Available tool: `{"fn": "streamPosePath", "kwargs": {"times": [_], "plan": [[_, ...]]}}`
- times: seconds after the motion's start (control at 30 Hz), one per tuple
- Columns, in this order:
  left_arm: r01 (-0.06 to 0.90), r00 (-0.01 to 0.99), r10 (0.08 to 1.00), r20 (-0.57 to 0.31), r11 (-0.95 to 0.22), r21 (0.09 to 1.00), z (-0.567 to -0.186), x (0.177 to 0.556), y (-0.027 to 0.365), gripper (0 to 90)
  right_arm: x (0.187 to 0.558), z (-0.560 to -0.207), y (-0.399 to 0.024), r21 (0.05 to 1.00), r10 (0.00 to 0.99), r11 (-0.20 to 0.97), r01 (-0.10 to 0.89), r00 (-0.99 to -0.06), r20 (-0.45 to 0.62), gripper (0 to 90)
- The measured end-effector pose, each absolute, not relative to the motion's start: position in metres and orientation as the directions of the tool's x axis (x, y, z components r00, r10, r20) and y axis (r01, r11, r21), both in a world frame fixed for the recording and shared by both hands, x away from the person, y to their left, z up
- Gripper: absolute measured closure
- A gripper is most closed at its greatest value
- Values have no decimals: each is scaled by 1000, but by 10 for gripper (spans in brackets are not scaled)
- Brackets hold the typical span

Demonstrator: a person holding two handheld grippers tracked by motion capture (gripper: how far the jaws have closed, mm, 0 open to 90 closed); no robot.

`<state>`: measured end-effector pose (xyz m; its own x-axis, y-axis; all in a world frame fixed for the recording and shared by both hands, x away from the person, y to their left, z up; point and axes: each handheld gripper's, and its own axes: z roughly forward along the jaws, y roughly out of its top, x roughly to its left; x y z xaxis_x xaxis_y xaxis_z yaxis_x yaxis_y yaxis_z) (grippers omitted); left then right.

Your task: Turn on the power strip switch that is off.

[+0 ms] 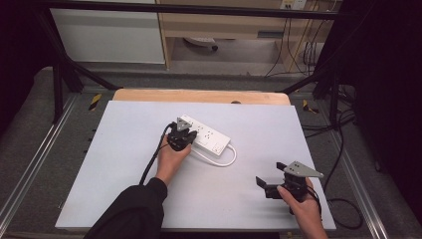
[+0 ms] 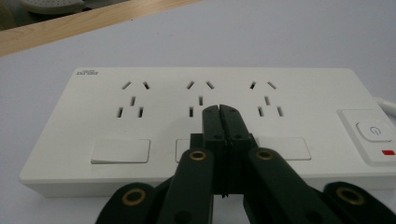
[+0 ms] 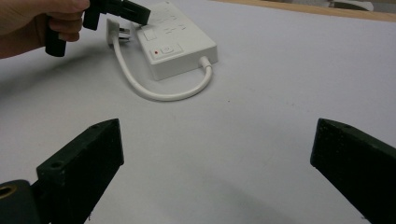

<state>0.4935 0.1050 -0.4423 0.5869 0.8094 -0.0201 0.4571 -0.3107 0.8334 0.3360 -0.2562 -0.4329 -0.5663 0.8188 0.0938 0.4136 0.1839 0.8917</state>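
A white power strip (image 1: 206,134) with three socket groups lies on the pale board, its short white cable (image 1: 224,162) looping toward me. In the left gripper view its sockets (image 2: 140,116) and a power button (image 2: 373,130) with a red mark face me. My left gripper (image 2: 219,108) is shut with nothing between its jaws, and its tips sit over the middle socket; whether they touch it I cannot tell. It stands at the strip's near-left side (image 1: 185,133). My right gripper (image 1: 270,174) is open and empty at the front right, pointing toward the strip (image 3: 182,46) and its white plug (image 3: 116,30).
The pale board (image 1: 124,164) covers a wooden table whose edge (image 1: 199,95) shows at the far side. Black frame posts (image 1: 57,84) stand at the far corners. Dark cables (image 1: 343,149) trail on the floor to the right.
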Motion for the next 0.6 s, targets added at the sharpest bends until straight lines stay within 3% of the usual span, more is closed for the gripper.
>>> {"fn": "streamPosePath", "kwargs": {"times": [0.6], "plan": [[451, 591, 807, -17, -313, 836, -443, 494, 105, 897, 336, -433, -256, 891, 819, 186, 414, -567, 92, 31]]}}
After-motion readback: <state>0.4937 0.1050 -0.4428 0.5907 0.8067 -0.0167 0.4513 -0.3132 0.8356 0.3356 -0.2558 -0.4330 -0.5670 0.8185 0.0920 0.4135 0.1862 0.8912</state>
